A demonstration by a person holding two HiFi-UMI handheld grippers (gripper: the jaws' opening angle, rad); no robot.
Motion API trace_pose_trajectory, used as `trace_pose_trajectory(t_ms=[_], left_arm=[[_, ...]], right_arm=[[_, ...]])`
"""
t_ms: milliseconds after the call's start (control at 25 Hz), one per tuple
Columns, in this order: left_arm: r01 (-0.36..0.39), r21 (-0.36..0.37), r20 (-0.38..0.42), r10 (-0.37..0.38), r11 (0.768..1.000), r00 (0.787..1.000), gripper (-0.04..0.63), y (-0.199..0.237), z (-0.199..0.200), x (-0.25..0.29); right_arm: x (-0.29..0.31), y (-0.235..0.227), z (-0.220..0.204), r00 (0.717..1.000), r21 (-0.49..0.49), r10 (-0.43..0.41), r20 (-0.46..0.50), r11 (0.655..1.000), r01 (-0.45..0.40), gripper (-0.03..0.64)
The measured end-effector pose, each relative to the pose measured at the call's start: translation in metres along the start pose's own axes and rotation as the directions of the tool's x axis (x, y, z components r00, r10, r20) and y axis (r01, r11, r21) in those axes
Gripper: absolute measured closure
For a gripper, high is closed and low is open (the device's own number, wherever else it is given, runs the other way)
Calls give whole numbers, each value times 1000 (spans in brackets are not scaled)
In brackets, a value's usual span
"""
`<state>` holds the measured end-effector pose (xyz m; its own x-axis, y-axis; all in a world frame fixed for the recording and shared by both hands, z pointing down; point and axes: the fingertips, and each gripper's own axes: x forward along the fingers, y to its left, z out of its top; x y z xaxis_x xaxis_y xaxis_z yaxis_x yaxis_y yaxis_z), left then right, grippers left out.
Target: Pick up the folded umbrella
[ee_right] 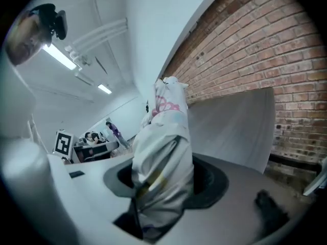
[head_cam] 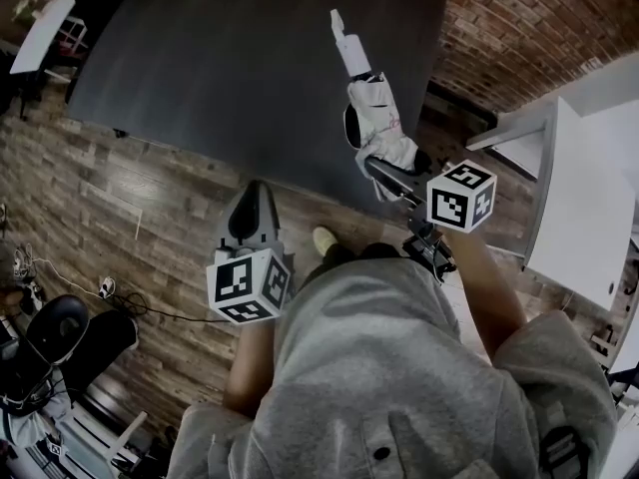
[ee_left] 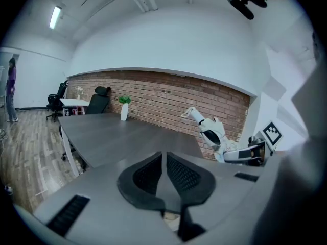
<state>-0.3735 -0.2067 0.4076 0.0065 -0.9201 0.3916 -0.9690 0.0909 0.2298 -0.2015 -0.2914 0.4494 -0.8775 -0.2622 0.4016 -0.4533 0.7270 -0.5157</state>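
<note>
- Folded umbrella (head_cam: 371, 108) sits clamped between the jaws of my right gripper (head_cam: 387, 173), which bites on the bunched white fabric at its lower end. The slim far end points up and away from me.
- It looks clear of the dark table (head_cam: 230, 58), held in the air over the near right corner, so I judge the pick-up as good as done.
- My left gripper (head_cam: 254, 196) hangs off to the side, jaws pressed together with nothing in them.
- What's left, as I see it, is only holding firm, since soft fabric could slip.
</note>
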Motion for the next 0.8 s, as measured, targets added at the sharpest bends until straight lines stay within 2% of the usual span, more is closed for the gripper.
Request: trace_pose_trajectory(t_ms=[160,280,560,800], left_arm=[[1,15,18,-1,1000,1000,557,-24,4,-9],[3,12,31,-3,1000,1000,557,-41,4,-19],[-11,30,45,10,999,999,557,-85,-6,-42],[-20,46,75,16,999,997,557,-126,-10,-66]], right_arm=[[-30,16,21,990,-7,64,129,998,-63,394],[-53,29,30,976,-31,105,191,994,-101,394],[-116,38,34,942,-46,160,293,987,-153,394],[-163,45,28,923,-50,188,337,982,-182,394]])
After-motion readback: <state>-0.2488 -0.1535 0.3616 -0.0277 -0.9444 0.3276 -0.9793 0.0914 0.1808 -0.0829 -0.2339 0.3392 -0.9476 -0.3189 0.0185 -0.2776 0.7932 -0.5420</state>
